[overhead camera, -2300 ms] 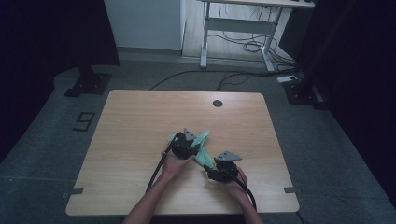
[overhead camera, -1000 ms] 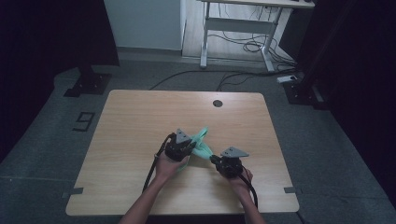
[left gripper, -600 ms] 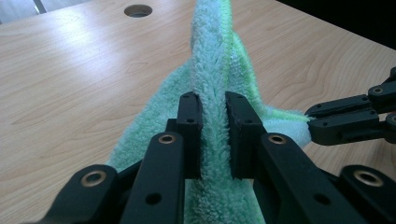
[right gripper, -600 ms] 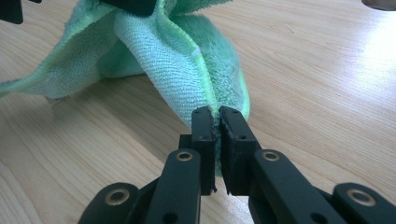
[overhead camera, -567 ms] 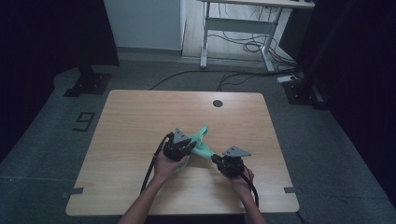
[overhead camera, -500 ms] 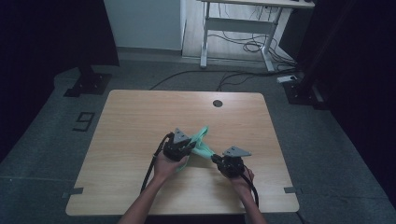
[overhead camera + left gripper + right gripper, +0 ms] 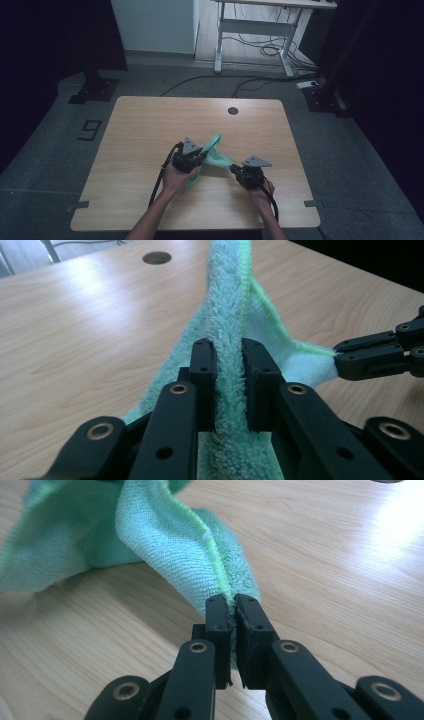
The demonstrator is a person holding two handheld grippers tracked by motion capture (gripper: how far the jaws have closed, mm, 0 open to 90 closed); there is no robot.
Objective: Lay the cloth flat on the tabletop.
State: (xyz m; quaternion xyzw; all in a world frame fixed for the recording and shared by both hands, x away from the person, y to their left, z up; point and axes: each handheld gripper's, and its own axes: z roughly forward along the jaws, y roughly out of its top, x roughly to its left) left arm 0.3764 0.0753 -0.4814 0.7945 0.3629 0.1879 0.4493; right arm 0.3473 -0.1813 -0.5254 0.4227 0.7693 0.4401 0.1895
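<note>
Currently, left gripper [image 7: 227,385] clamps a thick fold of the green cloth [image 7: 216,152]; right gripper [image 7: 232,607], at four o'clock, pinches its corner tight above the table [image 7: 140,125].

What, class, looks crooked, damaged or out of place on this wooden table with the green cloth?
Nothing looks damaged or spilled. The green terry cloth is bunched and twisted rather than flat, because the left gripper pinches a thick fold and the right gripper clamps its stitched edge. The light wooden table looks unmarked, its round cable hole normal.
</note>
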